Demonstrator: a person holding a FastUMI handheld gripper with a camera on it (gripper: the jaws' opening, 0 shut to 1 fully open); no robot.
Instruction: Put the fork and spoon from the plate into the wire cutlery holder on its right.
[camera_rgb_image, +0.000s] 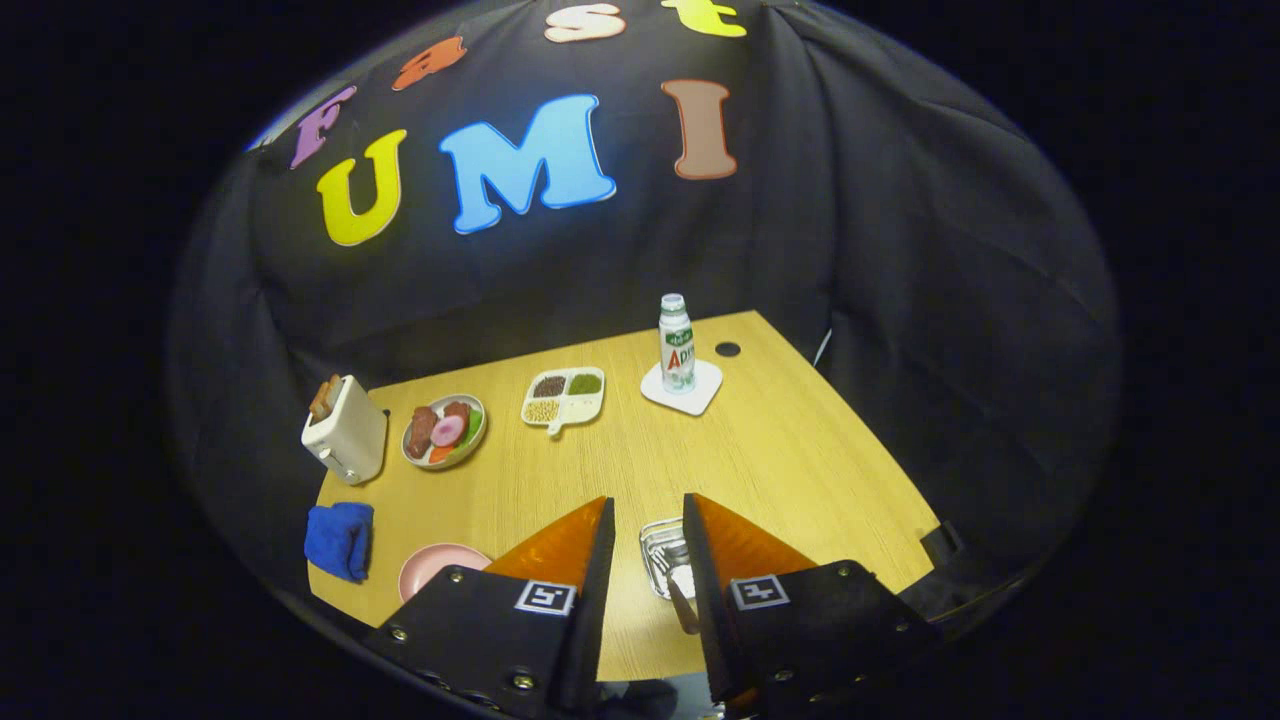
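**Desk:** What's nearest the camera?

**Operator:** My gripper (647, 500), fingers parted, with nothing pressed between them. In the gap just ahead sits the wire holder (662, 558). A slim handle (683, 605) stands against the inner side of the right finger. I can't tell whether it's the fork or the spoon, or whether it's touching the finger.

**Desk:** And the plate?

**Operator:** The pink plate (432, 568) is left of the holder, half hidden by my left finger. The part I can see looks bare.

**Desk:** How will cutlery handle?

**Operator:** I'd judge it light, stiff and slippery. I'd pinch it mid-handle across the flat and lower it slowly, since it could snag on the wire.

**Desk:** Beyond that?

**Operator:** A blue cloth (340, 540), then a toaster (345, 432), a dish of food (445, 431) and a divided tray (563, 397). Farthest is a bottle (677, 340) on a coaster (700, 392).
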